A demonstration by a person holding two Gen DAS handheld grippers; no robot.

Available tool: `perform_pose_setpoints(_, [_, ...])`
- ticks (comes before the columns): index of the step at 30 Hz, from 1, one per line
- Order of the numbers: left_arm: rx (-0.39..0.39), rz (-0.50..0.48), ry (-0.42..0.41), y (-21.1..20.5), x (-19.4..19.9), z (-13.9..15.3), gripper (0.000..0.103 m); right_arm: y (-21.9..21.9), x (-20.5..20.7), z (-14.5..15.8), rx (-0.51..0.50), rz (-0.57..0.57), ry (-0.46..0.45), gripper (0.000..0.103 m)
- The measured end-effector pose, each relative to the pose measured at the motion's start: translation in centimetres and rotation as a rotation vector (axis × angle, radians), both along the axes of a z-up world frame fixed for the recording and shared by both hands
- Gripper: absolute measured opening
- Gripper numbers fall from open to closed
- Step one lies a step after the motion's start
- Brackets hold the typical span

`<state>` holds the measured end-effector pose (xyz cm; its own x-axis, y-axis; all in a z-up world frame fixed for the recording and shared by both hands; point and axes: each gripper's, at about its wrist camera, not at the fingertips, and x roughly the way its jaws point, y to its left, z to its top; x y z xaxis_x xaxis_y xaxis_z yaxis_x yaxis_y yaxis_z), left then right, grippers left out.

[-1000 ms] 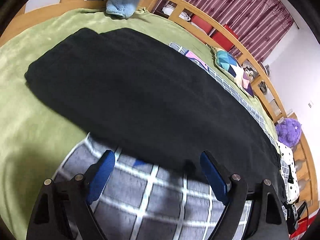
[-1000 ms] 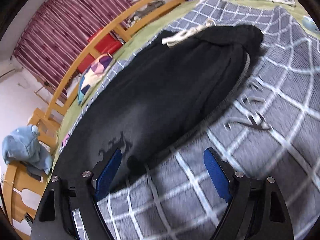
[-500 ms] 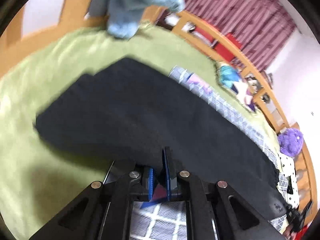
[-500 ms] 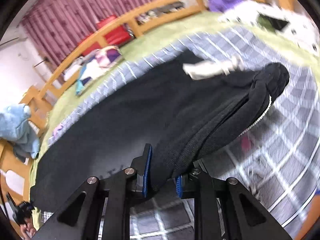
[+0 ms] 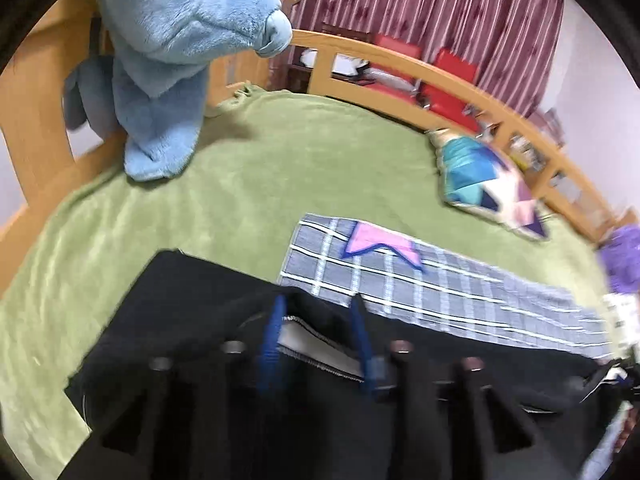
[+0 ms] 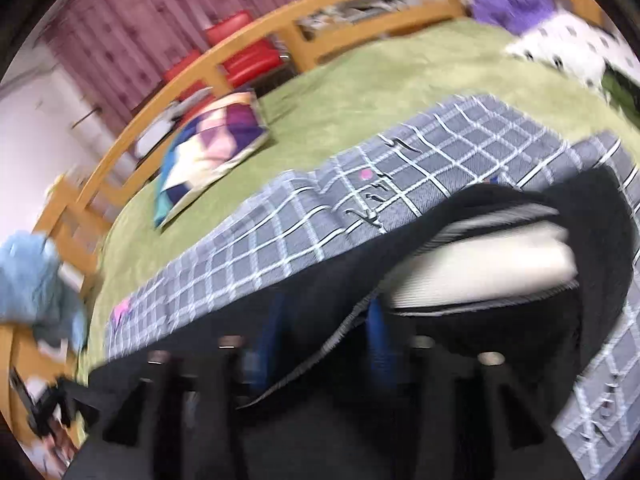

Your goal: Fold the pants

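Green bedspread point(image 5: 280, 168) under checked sheet point(image 6: 280, 236), left gripper point(image 5: 318, 332) and right gripper point(image 6: 326, 328) each pinching black pants point(image 5: 180, 312).

Maroon curtains point(image 5: 460, 12) hang behind a wooden bed rail point(image 5: 420, 76).

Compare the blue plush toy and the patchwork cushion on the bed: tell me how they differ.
The blue plush toy is one pale blue colour and furry; the patchwork cushion is a smooth patchwork of teal, navy, pink and cream. The plush toy hangs over the wooden bed frame, its lower end touching the green blanket; the cushion lies flat-ish on the blanket near the side rail. Both sit clear of the black pants.
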<state>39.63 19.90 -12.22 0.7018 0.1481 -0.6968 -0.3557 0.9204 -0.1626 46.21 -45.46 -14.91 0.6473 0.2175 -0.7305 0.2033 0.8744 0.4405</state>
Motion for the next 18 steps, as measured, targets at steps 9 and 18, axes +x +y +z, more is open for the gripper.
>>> perform_pose_setpoints(9, [0.099, -0.024, -0.033, -0.3, -6.4, -0.6, 0.083, 3.3, -4.7, -4.4, -0.114, 0.084, -0.004, 0.051])
perform_pose_setpoints(18, [-0.146, 0.101, 0.039, 6.0, -15.8, -5.7, 0.083, 3.0, -16.1, -6.6, -0.252, 0.090, 0.011, 0.064])
